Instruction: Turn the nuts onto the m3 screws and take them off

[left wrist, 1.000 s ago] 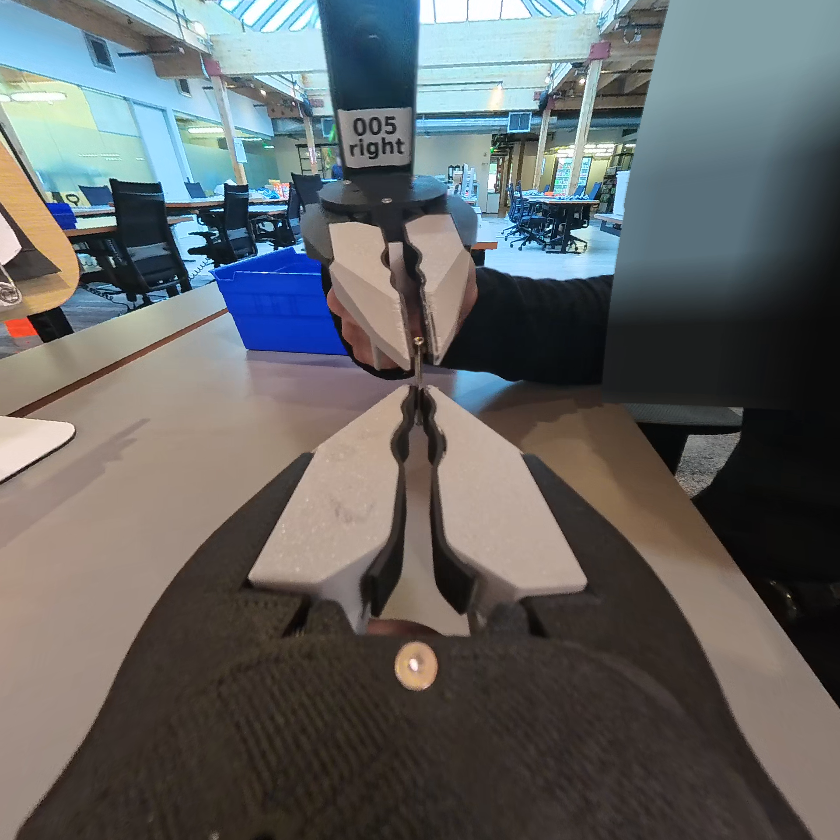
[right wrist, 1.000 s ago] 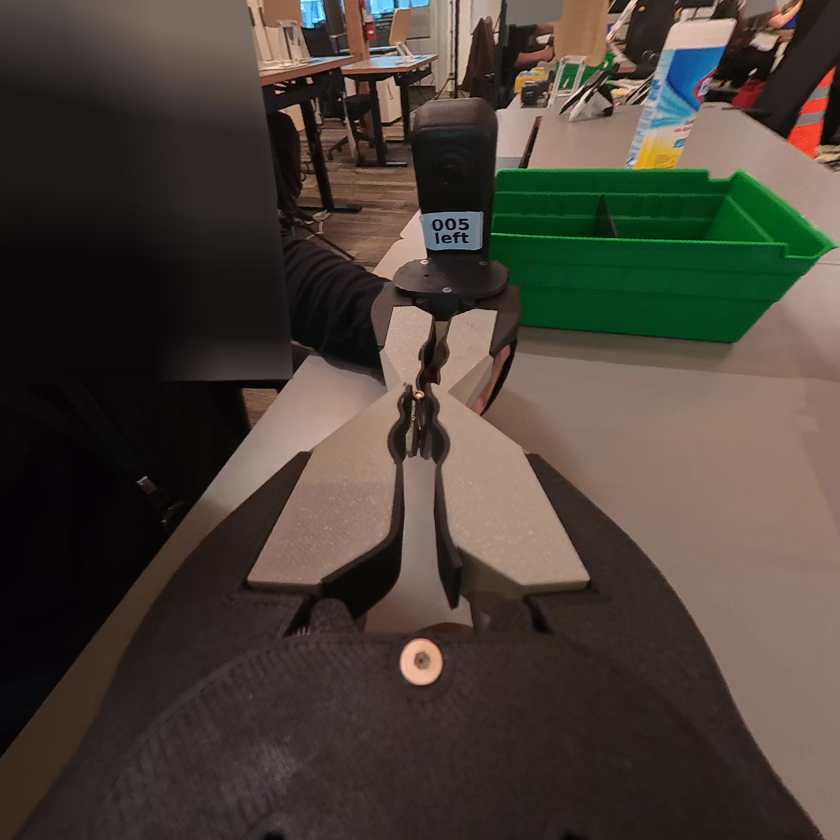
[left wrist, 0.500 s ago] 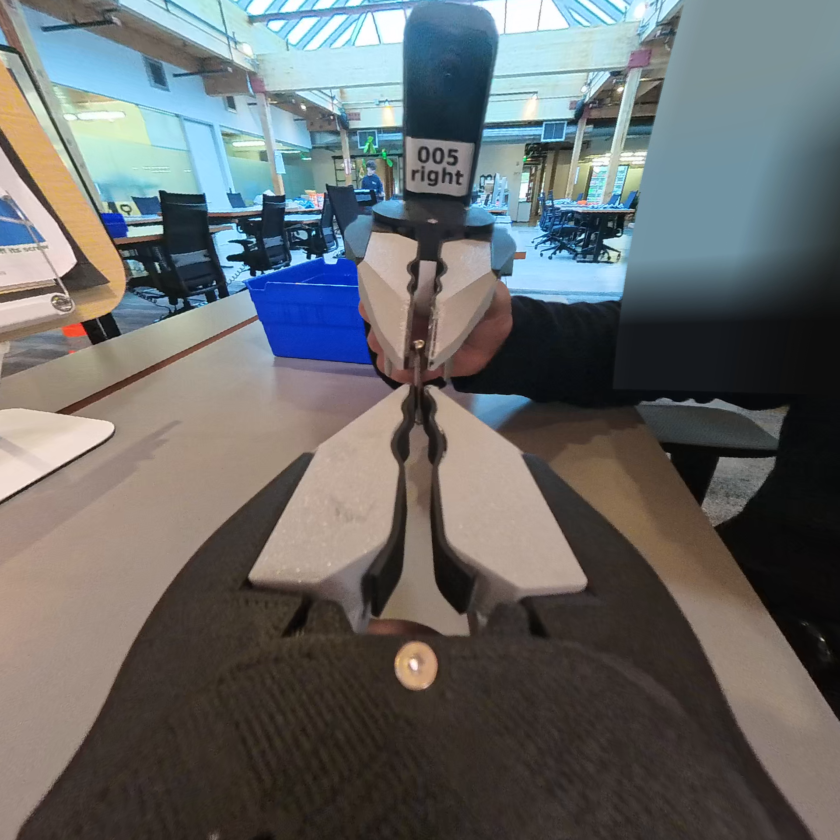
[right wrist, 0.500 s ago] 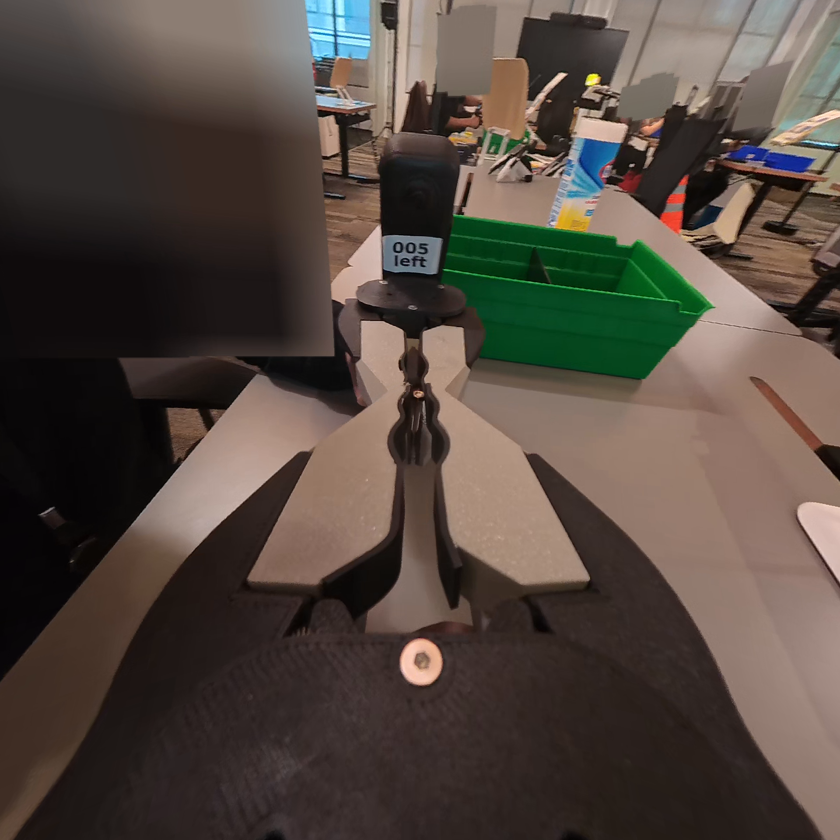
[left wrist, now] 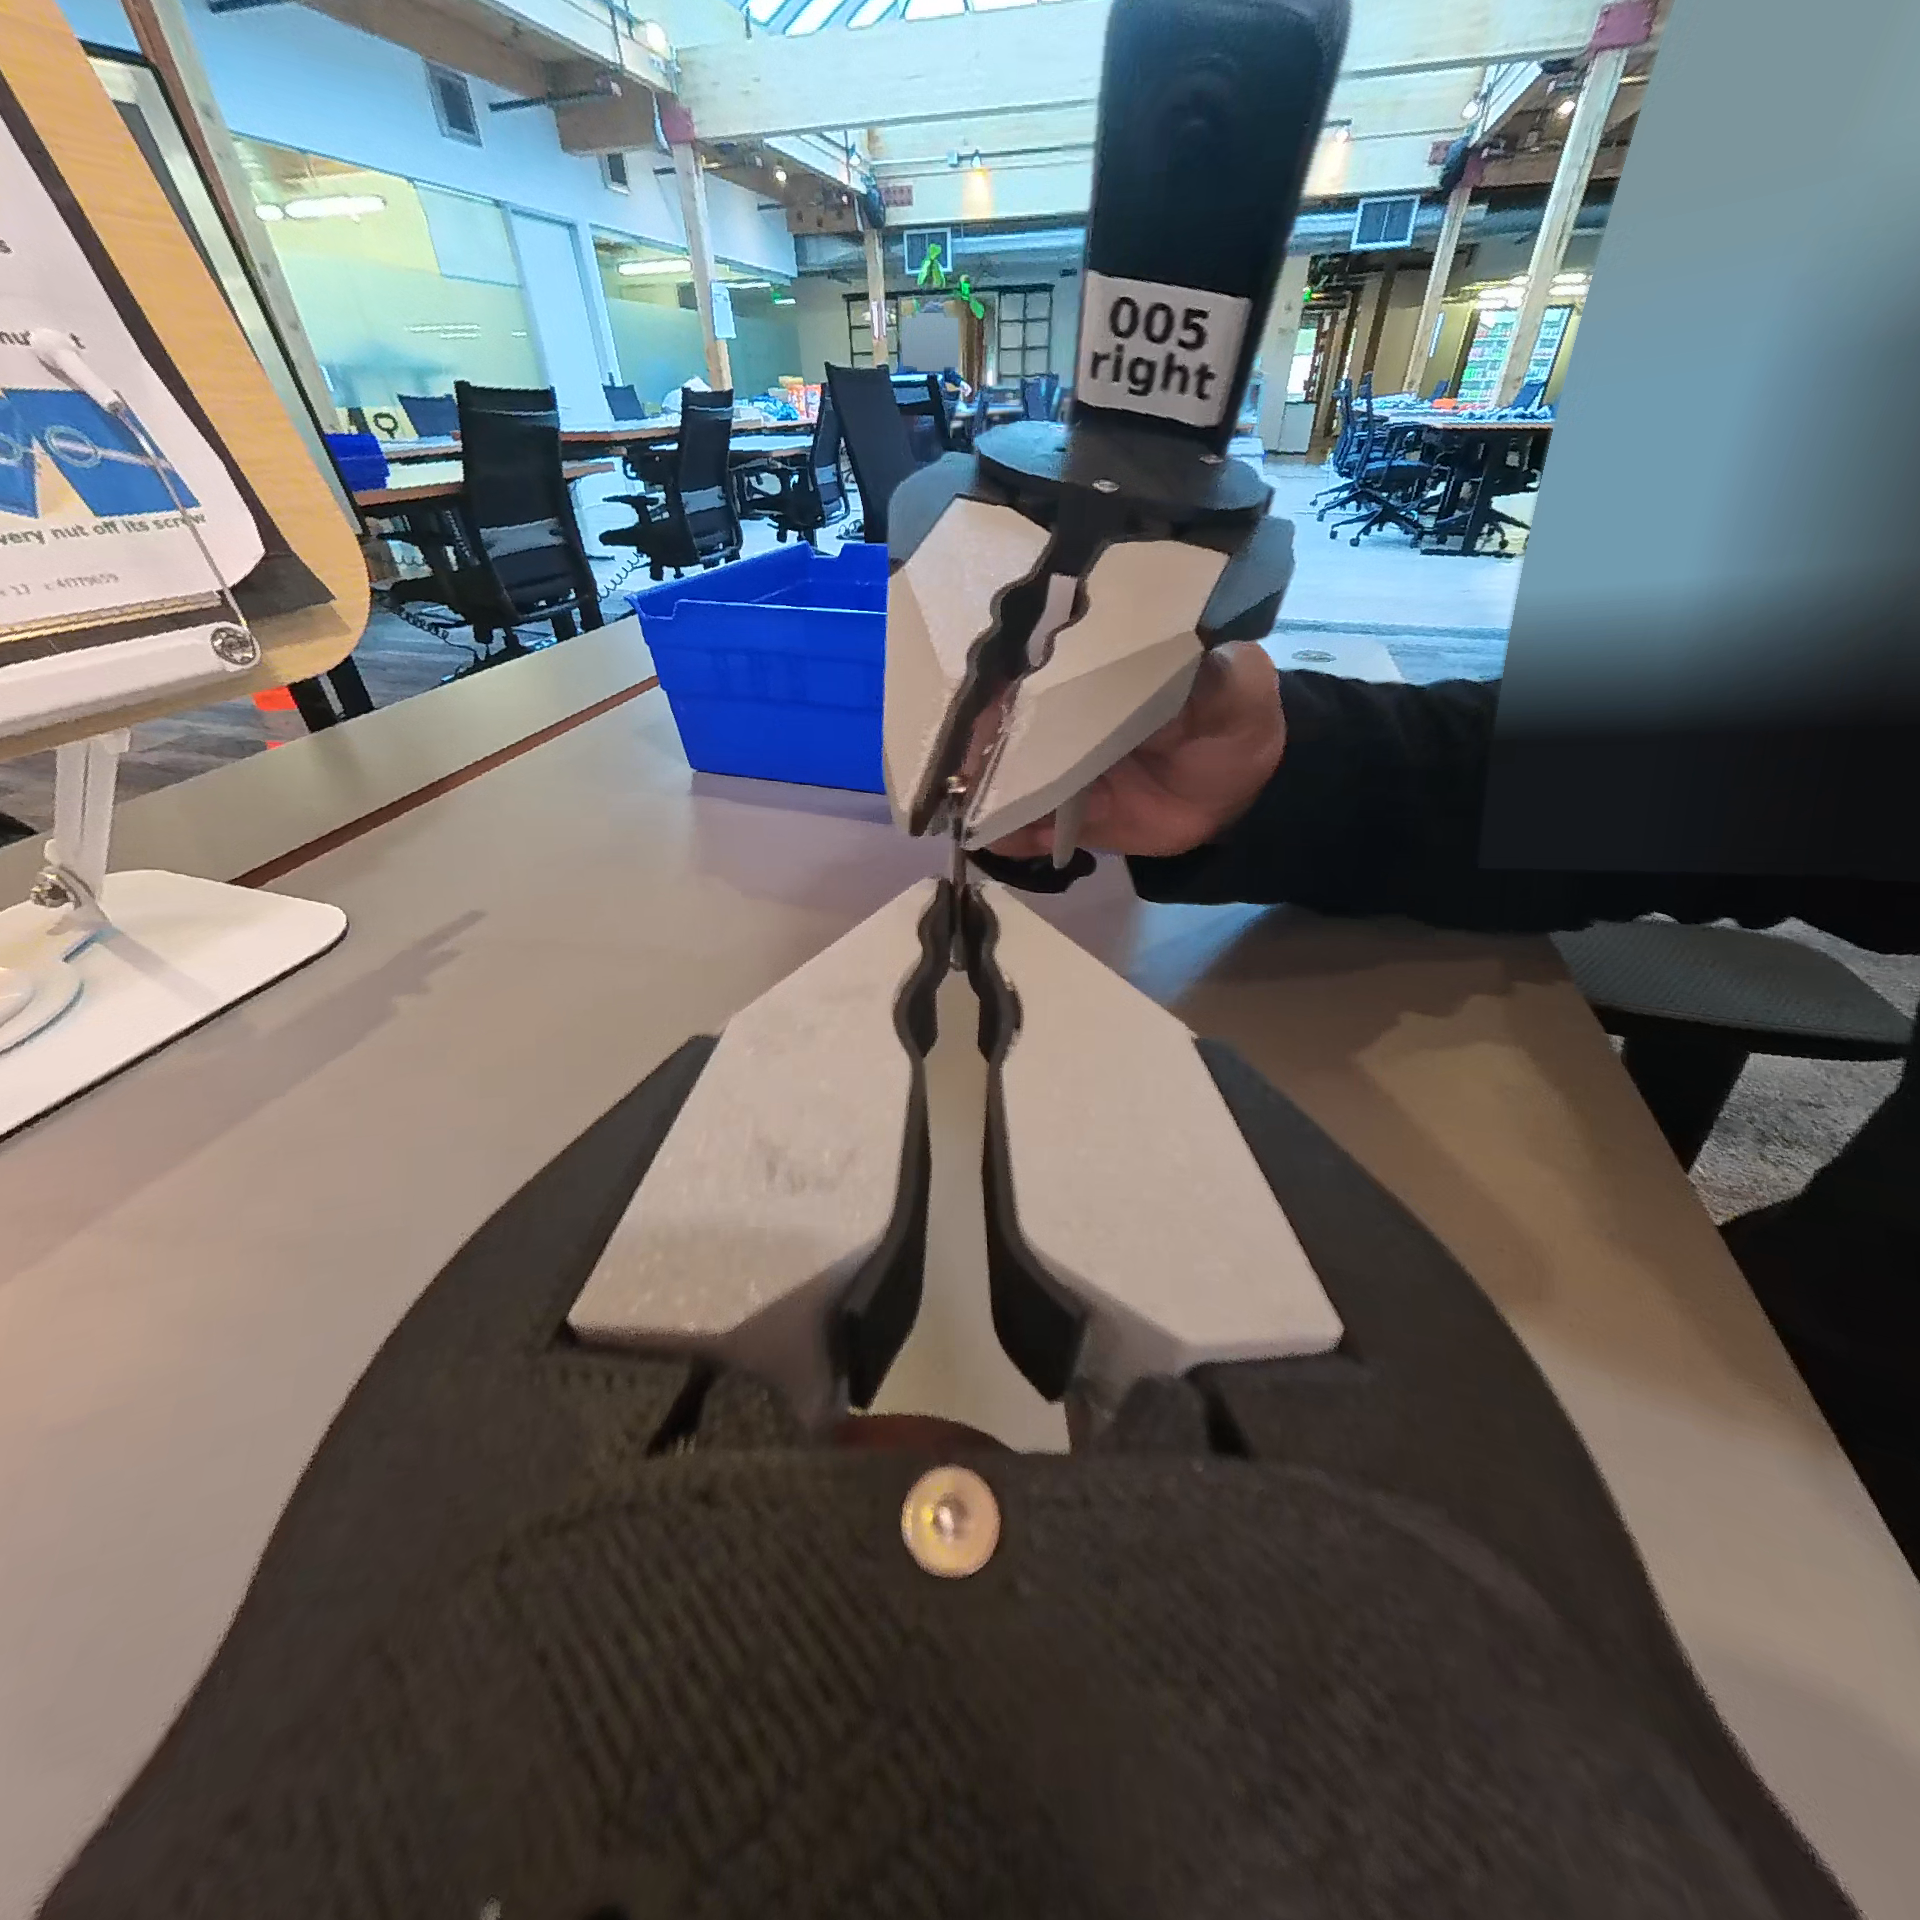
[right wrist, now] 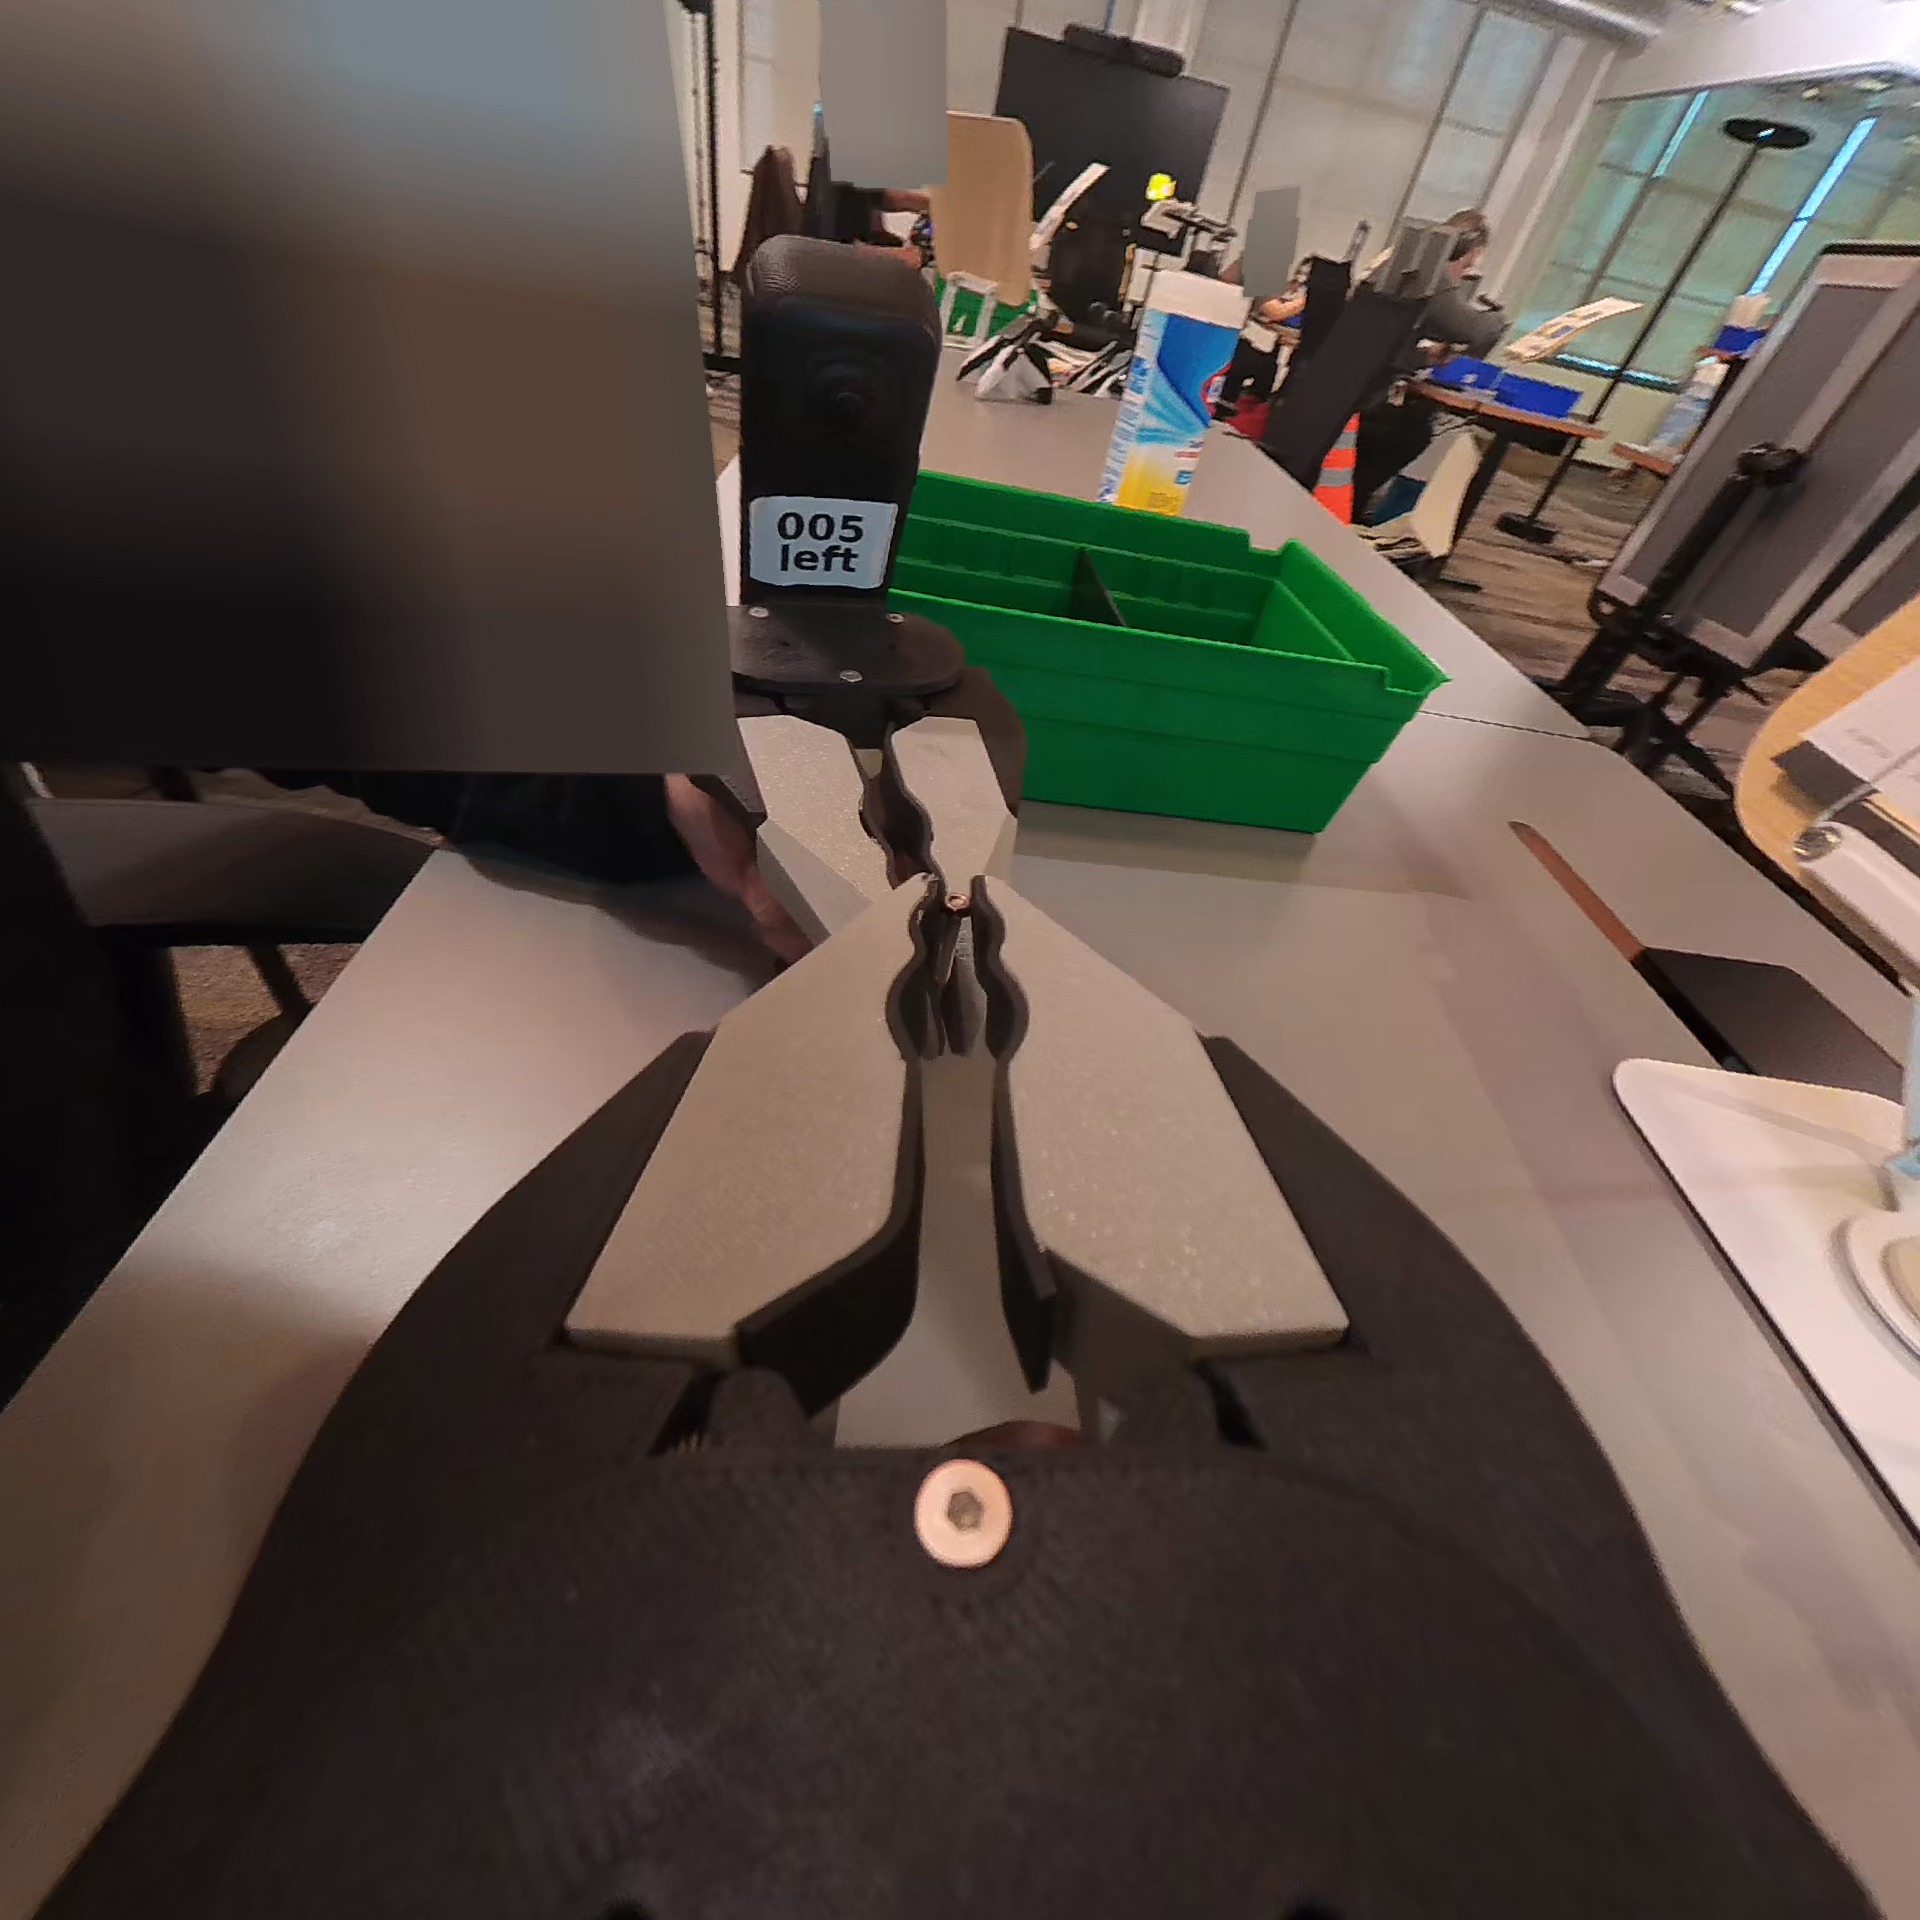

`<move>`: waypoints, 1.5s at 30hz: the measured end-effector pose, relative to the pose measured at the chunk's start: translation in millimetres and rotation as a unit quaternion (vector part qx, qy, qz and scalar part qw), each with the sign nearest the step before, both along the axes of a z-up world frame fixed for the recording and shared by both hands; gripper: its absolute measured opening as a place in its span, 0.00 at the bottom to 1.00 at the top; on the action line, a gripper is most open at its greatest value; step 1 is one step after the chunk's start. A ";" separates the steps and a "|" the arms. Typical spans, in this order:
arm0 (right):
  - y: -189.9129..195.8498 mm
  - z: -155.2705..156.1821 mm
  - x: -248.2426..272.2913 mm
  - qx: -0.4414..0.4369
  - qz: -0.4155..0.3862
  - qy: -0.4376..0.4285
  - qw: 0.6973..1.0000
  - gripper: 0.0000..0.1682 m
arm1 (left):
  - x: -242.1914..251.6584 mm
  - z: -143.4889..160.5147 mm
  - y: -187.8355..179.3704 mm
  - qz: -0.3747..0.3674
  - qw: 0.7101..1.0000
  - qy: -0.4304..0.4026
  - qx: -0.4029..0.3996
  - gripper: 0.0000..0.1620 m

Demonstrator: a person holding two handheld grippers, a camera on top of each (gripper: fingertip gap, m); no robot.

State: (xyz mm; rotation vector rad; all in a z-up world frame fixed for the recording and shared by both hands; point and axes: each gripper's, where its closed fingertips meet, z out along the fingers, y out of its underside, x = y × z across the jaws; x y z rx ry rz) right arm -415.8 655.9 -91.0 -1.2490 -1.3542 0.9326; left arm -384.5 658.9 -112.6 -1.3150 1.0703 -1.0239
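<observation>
Both grippers meet tip to tip above the grey bench [left wrist: 499, 1039], which carries a blue bin [left wrist: 769, 675] on one side and a green divided bin [right wrist: 1195, 707] on the other. The left gripper [left wrist: 954, 925] is closed down narrow on the lower end of a thin m3 screw [left wrist: 954, 873], whose shaft spans the small gap up to the right gripper [right wrist: 951, 906]. The right gripper is likewise pinched nearly shut at its tip on a small metal piece at the screw's other end, which reads as the nut [right wrist: 953, 900]; it is too small to confirm. The right gripper sits rolled at an angle relative to the left, consistent with a turning stroke in progress; whether the nut is going on or coming off cannot be told. Handling judgement: both parts are tiny, light, rigid steel, smooth and prone to slip or ping out of the fingers. Best hold is across the nut's flats at the very fingertips, with the screw clamped low on the shaft or at the head, axes kept in line to avoid cross-threading. A dropped part would probably roll on the bench.
</observation>
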 end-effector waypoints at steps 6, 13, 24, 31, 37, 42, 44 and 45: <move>5.3 -2.6 1.2 0.015 -0.032 -0.003 0.999 0.01 | 0.4 -2.9 3.8 0.011 1.000 0.005 -0.016 0.00; 7.9 -4.8 2.0 0.011 -0.041 0.001 0.999 0.01 | 1.4 -4.9 5.0 0.012 0.999 0.005 -0.032 0.00; 7.1 -3.1 3.7 -0.015 -0.027 0.017 0.999 0.04 | 2.5 -4.8 1.9 -0.001 0.999 0.002 -0.038 0.00; 2.6 3.3 6.5 -0.025 -0.010 0.036 0.999 0.06 | 2.9 -5.4 1.2 -0.004 0.999 0.002 -0.040 0.00; -3.4 9.2 12.6 -0.025 0.006 0.047 0.999 0.07 | 2.9 -5.5 0.7 -0.007 0.999 0.002 -0.043 0.00; -8.6 3.5 15.3 -0.058 0.035 0.038 0.997 0.10 | 3.9 -5.7 -1.2 -0.012 0.999 0.002 -0.042 0.00; -9.0 0.6 13.0 -0.068 0.041 0.035 0.996 0.10 | 4.3 -6.4 -1.6 -0.012 0.999 0.004 -0.042 0.00; -8.4 0.6 12.0 -0.070 0.041 0.037 0.996 0.11 | 4.4 -6.1 -2.0 -0.014 0.999 0.003 -0.042 0.00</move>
